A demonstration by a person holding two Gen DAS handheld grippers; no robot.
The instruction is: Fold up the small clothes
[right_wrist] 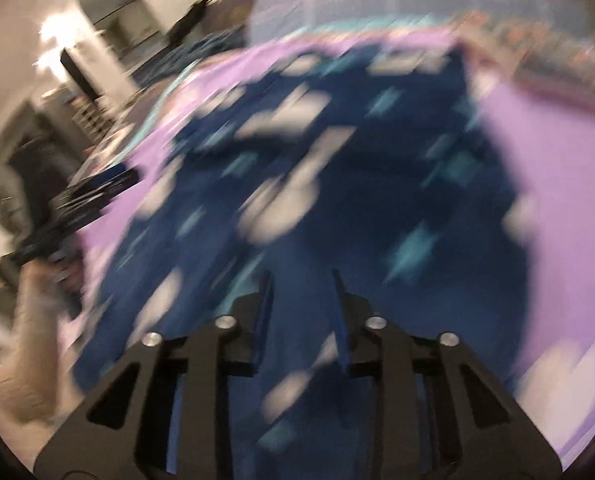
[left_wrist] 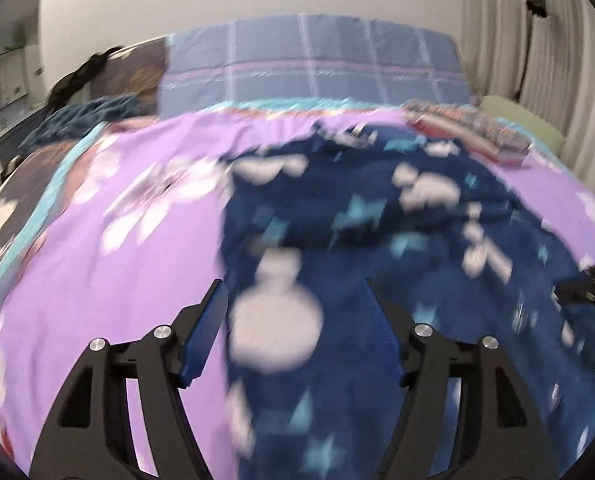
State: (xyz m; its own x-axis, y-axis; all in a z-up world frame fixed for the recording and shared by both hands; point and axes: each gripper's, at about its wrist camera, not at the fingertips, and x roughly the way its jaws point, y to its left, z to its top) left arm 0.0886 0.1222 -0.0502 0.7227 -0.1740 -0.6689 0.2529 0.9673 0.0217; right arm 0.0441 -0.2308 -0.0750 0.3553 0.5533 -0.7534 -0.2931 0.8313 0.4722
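Observation:
A dark blue garment [left_wrist: 377, 248] with white shapes and light blue stars lies spread on the purple bedsheet [left_wrist: 109, 280]. My left gripper [left_wrist: 295, 292] is open just above the garment's near left part, jaws wide apart and empty. The right gripper shows at the right edge of this view [left_wrist: 589, 288]. In the right wrist view, which is blurred by motion, my right gripper [right_wrist: 303, 280] is open with a narrower gap over the garment [right_wrist: 337, 168]. The left gripper [right_wrist: 69, 208] and the hand holding it appear at the left.
A blue checked pillow [left_wrist: 309, 64] lies at the head of the bed. A folded red patterned cloth [left_wrist: 469, 132] sits at the far right of the bed. A dark blue crumpled cloth [left_wrist: 77, 116] lies at the far left. Curtains [left_wrist: 537, 40] hang at the right.

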